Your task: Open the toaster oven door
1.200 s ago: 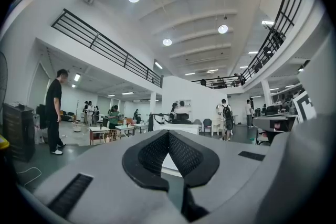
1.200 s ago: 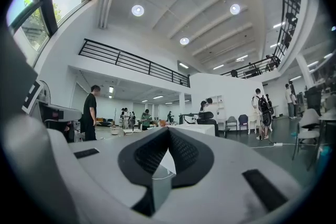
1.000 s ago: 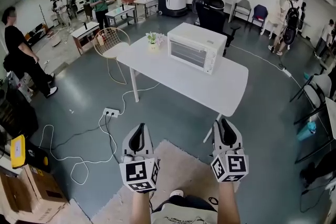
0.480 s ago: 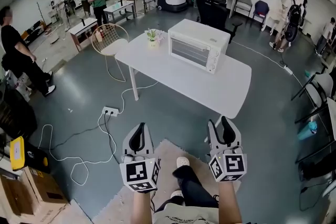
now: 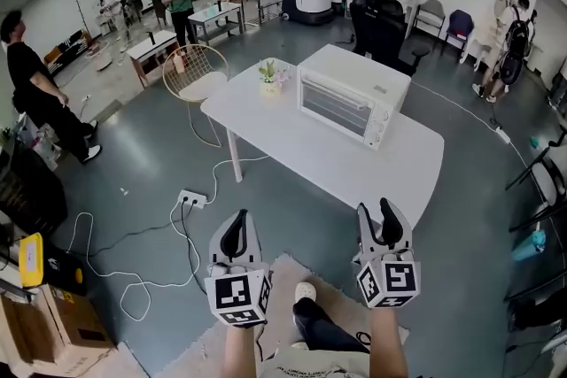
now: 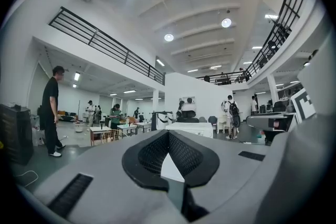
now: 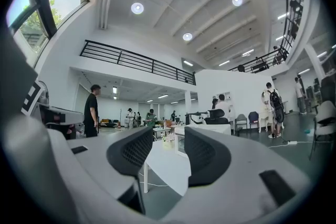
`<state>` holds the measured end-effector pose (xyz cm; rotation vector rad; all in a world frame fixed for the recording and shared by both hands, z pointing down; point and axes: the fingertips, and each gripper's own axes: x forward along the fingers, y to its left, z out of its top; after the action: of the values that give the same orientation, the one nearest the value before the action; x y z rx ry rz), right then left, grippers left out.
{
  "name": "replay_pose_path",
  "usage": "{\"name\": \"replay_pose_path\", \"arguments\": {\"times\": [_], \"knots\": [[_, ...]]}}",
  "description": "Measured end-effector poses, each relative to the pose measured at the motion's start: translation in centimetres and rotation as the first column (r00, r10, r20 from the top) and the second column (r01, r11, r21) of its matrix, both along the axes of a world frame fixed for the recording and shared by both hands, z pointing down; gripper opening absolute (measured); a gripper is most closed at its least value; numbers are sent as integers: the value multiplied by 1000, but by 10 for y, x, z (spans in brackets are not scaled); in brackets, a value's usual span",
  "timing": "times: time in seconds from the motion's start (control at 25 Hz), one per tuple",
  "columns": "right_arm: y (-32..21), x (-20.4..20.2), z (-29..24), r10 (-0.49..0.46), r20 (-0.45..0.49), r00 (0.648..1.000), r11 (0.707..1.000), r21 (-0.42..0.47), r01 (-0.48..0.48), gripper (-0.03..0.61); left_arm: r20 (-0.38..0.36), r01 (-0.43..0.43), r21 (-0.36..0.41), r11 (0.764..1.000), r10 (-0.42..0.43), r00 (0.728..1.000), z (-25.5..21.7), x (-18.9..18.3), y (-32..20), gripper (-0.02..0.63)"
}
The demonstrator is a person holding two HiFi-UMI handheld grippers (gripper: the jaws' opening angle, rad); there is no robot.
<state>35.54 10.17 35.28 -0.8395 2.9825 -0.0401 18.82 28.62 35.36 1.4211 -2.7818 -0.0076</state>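
Right claw just spread, empty, left claw closed; only head view shows oven door shut.

Ahead of you, bare grey floor runs to the near edge of the table; nothing stands in that lane. A power strip lies on the floor to your left, off the direct line. The table top in front of the toaster oven is bare right up to its door. A small potted plant sits left of the oven, apart from it. A wire chair crowds the table's far left corner.
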Motion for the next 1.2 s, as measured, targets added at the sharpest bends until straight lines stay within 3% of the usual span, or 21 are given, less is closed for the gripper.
{"name": "replay_pose_path", "arguments": {"times": [0.56,1.2], "knots": [[-131,-125,-11,-38,16,999,999,13,38,189,17,47,0,999,-47,999,-13,-116,-117,2],[-203,-197,4,-33,17,999,999,-16,33,187,11,50,-26,998,-49,999,0,-189,-190,2]]}}
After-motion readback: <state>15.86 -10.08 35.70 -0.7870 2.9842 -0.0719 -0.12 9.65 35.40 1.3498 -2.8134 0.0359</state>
